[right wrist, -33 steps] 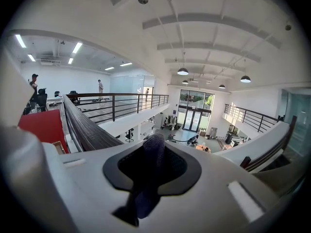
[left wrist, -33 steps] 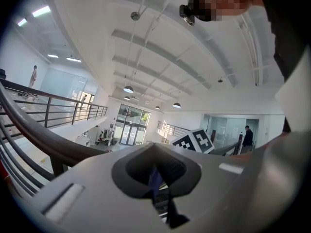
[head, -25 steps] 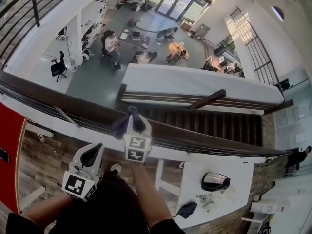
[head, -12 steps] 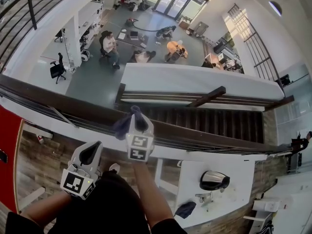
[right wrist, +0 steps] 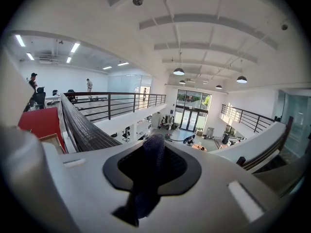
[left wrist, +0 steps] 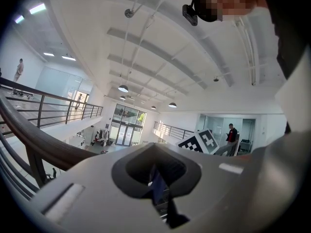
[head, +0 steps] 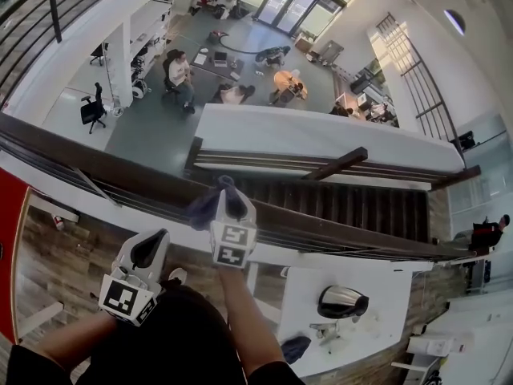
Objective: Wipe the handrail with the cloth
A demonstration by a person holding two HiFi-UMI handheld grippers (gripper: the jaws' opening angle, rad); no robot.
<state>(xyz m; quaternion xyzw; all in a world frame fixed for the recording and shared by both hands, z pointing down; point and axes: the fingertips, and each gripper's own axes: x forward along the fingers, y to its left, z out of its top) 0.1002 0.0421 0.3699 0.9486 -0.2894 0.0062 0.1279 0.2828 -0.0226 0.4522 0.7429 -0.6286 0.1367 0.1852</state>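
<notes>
Shifted slightly right along the dark handrail [head: 96, 165], the right gripper [head: 225, 191] is clamped on the dark blue cloth [head: 203, 208], which lies on the rail. Nearer and left, the left gripper [head: 151, 245] hangs with its jaws together, empty.

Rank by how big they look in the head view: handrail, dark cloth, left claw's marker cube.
1. handrail
2. cloth and left marker cube: they look alike, and the cube is nearer the camera, so unranked.
</notes>
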